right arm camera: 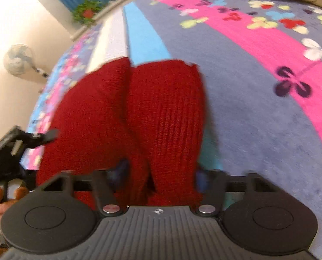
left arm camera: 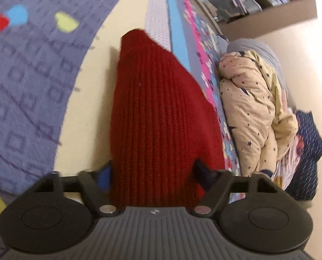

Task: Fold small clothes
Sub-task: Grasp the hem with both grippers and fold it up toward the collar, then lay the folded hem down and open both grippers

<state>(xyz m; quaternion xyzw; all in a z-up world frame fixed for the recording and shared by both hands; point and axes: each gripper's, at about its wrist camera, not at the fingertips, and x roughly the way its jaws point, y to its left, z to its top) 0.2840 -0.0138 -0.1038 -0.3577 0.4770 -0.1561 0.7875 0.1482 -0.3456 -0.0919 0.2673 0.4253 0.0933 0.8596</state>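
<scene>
Bedspread [right arm camera: 258, 108]: a grey-blue fleece cover printed with clover shapes, crossed by a pink band, a light-blue stripe and a white stripe; it fills most of the right wrist view and is the landmark for all else.
Cream wall [left arm camera: 89, 99]: seen in the left wrist view, behind the hanging knit and beside the bedspread's edge.
Star-print garment [left arm camera: 254, 112]: a cream, crumpled piece with dark stars, lying on the bedspread to the right of the knit in the left wrist view, with a grey cloth bunched behind it and a navy patterned cloth beside it.
Red knit garment [right arm camera: 126, 121]: dark red, ribbed, with two lobes side by side; it is lifted over the bedspread, spread across the blue and white stripes in the right wrist view.
Left gripper [left arm camera: 153, 173]: its blue-padded fingers sit on either side of a thick fold of the red knit garment [left arm camera: 161, 117], pinching it.
Right gripper [right arm camera: 161, 173]: fingers set fairly wide, closed around the right lobe of the knit.
Left gripper from the other side [right arm camera: 50, 134]: at the knit's left edge, over the bedspread's border.
Wall fan [right arm camera: 18, 59]: white, on the pale wall beyond the bedspread's far left edge.
Plant [right arm camera: 86, 12]: green with red, past the bedspread's far end.
</scene>
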